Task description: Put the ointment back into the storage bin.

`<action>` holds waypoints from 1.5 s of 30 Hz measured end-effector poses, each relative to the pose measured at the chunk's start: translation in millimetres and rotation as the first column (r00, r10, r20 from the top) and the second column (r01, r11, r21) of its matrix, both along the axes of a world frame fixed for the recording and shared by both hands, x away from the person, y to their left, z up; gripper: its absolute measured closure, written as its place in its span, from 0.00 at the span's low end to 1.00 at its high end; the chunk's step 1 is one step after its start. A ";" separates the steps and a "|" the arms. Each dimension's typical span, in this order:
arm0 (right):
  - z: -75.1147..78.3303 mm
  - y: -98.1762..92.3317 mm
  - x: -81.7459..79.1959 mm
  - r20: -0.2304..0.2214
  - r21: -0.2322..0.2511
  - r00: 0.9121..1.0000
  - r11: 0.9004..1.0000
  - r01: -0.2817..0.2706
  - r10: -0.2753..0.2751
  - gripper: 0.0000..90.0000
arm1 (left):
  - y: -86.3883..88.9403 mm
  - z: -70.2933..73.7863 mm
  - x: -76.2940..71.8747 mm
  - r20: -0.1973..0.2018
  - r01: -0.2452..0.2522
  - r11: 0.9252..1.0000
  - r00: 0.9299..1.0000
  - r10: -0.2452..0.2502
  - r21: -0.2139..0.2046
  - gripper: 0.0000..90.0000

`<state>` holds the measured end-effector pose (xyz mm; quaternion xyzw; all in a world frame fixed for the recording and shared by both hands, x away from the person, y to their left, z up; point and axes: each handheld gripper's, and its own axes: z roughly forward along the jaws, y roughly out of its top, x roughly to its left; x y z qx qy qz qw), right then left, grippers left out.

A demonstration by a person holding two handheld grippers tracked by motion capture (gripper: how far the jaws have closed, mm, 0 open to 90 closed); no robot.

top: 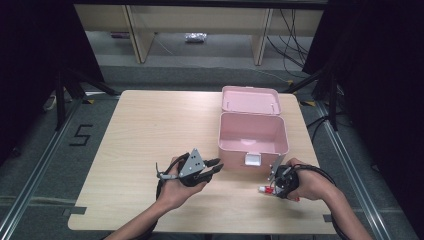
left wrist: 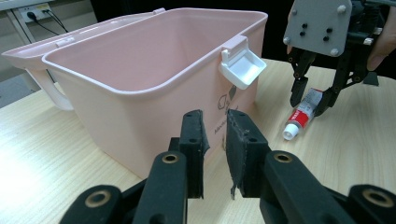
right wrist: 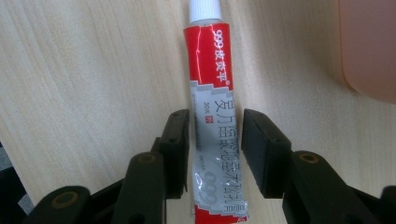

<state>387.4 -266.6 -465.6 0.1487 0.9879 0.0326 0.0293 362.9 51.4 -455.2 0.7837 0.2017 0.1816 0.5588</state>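
2 black jaws of the right gripper straddle the red-and-silver tube lying on the table beside the pink box — not clamped yet — so close squarely mid-body before lifting.

Tube: "999" plus Chinese characters in white on the red band, more Chinese print on the silver part, small "30g"-like mark, unclear. Floor left of the table: taped "5".

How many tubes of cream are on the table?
1. The tube lies on the table near the pink box, between the right hand-held gripper's jaws. The box looks empty.
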 end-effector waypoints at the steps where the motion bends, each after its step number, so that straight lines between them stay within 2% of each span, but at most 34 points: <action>1: 0.1 0.5 -0.6 -0.003 -0.003 1.000 1.000 0.010 -0.010 0.70 | -0.2 -0.2 -0.1 0.001 -0.001 1.000 1.000 0.001 -0.001 0.85; 10: -2.7 3.7 1.2 -0.012 -0.019 1.000 1.000 -0.001 0.001 0.72 | 2.0 -0.3 -0.3 -0.002 -0.005 1.000 1.000 0.005 0.011 0.84; 11: -3.5 3.9 2.2 -0.015 -0.016 1.000 1.000 -0.014 0.014 0.72 | 1.8 -1.0 -0.3 -0.005 -0.005 1.000 1.000 0.005 0.000 0.84; 12: -3.7 4.5 2.1 -0.019 -0.018 1.000 1.000 -0.008 0.008 0.72 | 2.5 -0.7 -0.6 -0.004 -0.008 1.000 1.000 0.008 0.011 0.84; 13: -3.4 5.1 2.0 -0.021 -0.024 1.000 1.000 -0.002 0.001 0.72 | 2.3 -1.4 -0.1 -0.001 -0.005 1.000 1.000 0.005 0.003 0.84; 14: -3.9 5.2 2.5 -0.018 -0.021 1.000 1.000 -0.010 0.010 0.72 | 3.1 -1.1 -0.6 -0.004 -0.010 1.000 1.000 0.011 0.015 0.84; 18: -5.1 6.2 4.3 -0.029 -0.021 0.999 0.999 -0.025 0.025 0.73 | 3.7 -1.7 -0.4 -0.002 -0.009 1.000 1.000 0.009 0.016 0.84; 31: -6.1 6.4 5.2 -0.040 -0.023 0.999 1.000 -0.017 0.016 0.78 | 4.0 -3.0 -0.1 -0.005 -0.008 1.000 1.000 0.008 0.017 0.84; 32: -6.4 6.0 6.5 -0.048 -0.020 0.998 0.999 -0.029 0.028 0.79 | 4.0 -3.1 -0.1 -0.005 -0.007 1.000 1.000 0.007 0.017 0.84; 40: -5.6 5.4 7.3 -0.058 -0.019 0.998 0.999 -0.028 0.027 0.80 | 4.3 -4.1 1.7 -0.008 -0.012 1.000 1.000 0.012 0.009 0.84; 42: -5.3 5.3 7.3 -0.060 -0.024 0.998 0.999 -0.026 0.025 0.80 | 4.6 -2.9 1.3 -0.005 -0.010 1.000 1.000 0.010 0.022 0.84; 45: -2.3 4.3 6.6 -0.055 -0.012 0.998 1.000 -0.022 0.021 0.80 | 4.3 -3.0 0.7 -0.004 -0.008 1.000 1.000 0.008 0.020 0.84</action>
